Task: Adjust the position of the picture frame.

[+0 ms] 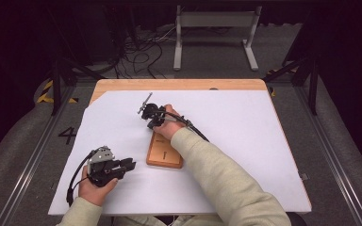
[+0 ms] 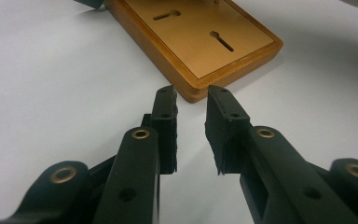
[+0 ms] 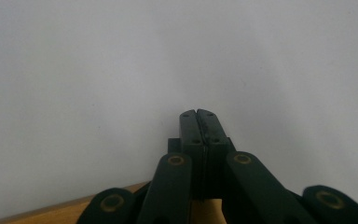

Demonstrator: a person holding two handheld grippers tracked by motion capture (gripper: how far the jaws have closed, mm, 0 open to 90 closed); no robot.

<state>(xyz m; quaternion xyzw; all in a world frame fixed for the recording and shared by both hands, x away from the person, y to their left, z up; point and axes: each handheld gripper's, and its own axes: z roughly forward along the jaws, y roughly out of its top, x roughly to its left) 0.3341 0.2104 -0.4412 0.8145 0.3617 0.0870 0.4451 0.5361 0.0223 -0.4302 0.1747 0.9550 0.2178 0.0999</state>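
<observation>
Left gripper view: left tongs [image 2: 191,128] parted, empty; right tongs [image 3: 198,128] seemingly closed.

**Left jaws parted, right jaws pressed together**

The left gripper [image 1: 128,165] sits low beside the person's body, held in the left hand [image 1: 93,188], its two jaws apart with a clear gap between them. The right arm reaches well forward of it; the right gripper [image 1: 145,111] has its jaws closed flat against each other, nothing visible between them.
</observation>
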